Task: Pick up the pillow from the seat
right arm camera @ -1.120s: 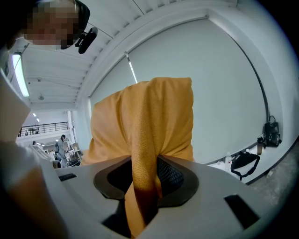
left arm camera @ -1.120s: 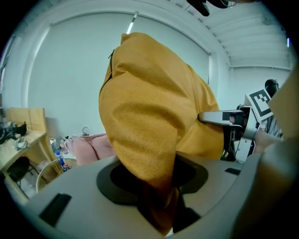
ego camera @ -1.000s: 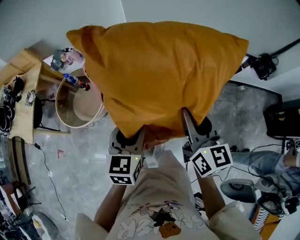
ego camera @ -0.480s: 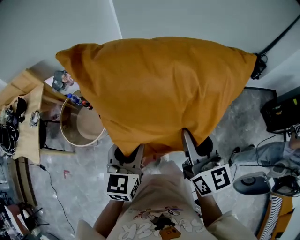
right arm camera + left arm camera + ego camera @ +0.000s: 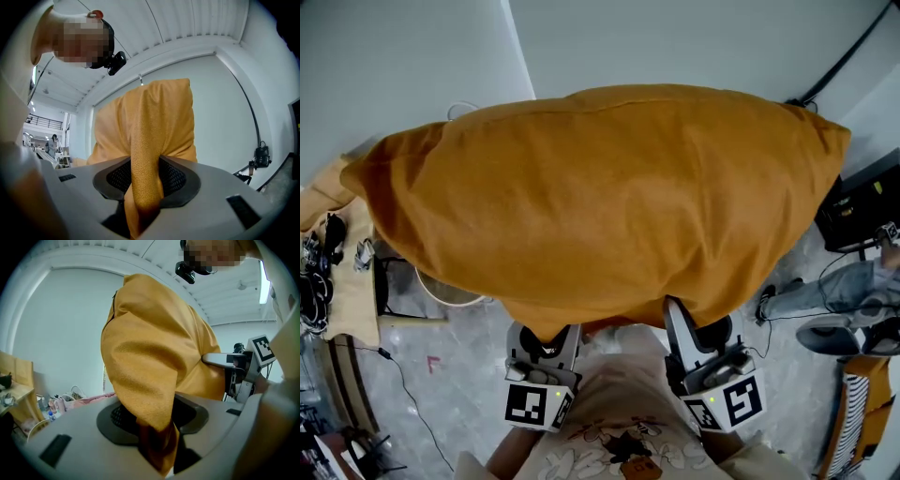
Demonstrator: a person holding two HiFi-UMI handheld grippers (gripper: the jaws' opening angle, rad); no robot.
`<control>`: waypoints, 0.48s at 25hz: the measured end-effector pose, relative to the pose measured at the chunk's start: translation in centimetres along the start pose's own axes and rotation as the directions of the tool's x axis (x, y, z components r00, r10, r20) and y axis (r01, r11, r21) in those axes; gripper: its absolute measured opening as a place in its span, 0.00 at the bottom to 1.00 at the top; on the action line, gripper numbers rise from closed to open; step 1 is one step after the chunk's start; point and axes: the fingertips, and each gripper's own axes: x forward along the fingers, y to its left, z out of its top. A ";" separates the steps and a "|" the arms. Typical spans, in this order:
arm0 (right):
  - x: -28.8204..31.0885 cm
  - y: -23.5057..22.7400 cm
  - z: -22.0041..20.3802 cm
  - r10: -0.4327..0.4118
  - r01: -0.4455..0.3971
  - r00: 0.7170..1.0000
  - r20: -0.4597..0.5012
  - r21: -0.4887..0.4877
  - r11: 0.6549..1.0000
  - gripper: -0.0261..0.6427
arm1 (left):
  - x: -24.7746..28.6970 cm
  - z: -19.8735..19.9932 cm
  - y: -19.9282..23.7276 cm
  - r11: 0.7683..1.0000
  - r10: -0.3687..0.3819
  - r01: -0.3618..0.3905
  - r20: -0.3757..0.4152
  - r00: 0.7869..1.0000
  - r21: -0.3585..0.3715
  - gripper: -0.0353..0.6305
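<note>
Pillow, one, orange, held aloft above the floor; left hand-held gripper and right hand-held gripper each clamp a fold of its near edge; only the gripper views show fabric pinched between jaws.

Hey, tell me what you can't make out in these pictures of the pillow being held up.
- The seat: in no view; the pillow fills the middle of the head view.
- The round tub: head view, only a bit of rim shows below the pillow; its contents are hidden.
- Things on the wooden table: head view, too small, cut by the left edge.
- Tips of the left gripper and right gripper: head view, under the pillow's lower edge.
</note>
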 end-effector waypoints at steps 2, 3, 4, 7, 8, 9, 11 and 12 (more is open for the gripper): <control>-0.1 0.0 -0.3 -0.010 0.010 1.000 0.003 0.000 1.000 0.29 | 0.1 -0.3 0.1 1.000 -0.009 0.009 -0.004 1.000 0.001 0.35; -0.2 0.1 -0.3 -0.015 0.015 1.000 0.004 -0.001 1.000 0.29 | 0.1 -0.3 0.2 1.000 -0.016 0.016 -0.004 1.000 0.001 0.35; -0.3 0.2 -0.2 -0.021 0.021 1.000 0.008 -0.003 1.000 0.29 | 0.1 -0.2 0.2 1.000 -0.022 0.022 -0.003 1.000 0.001 0.35; -0.7 0.7 0.0 -0.036 0.036 0.999 0.020 -0.013 0.999 0.29 | -0.2 -0.2 0.4 0.999 -0.035 0.035 0.000 0.999 0.003 0.35; -0.7 0.8 0.0 -0.039 0.040 0.999 0.021 -0.012 0.999 0.29 | -0.2 -0.2 0.4 0.999 -0.037 0.037 -0.001 0.999 0.006 0.35; -0.8 0.7 -0.1 -0.041 0.041 0.999 0.019 -0.006 0.999 0.29 | -0.1 -0.2 0.5 0.999 -0.037 0.037 -0.003 0.999 0.010 0.35; -0.7 0.8 -0.1 -0.043 0.043 0.999 0.016 0.005 0.999 0.29 | 0.0 -0.1 0.6 0.999 -0.037 0.037 -0.005 0.999 0.014 0.35; -0.5 0.9 0.1 -0.042 0.042 0.999 0.018 0.005 0.999 0.29 | 0.0 0.1 0.9 0.999 -0.036 0.036 -0.003 0.999 0.014 0.35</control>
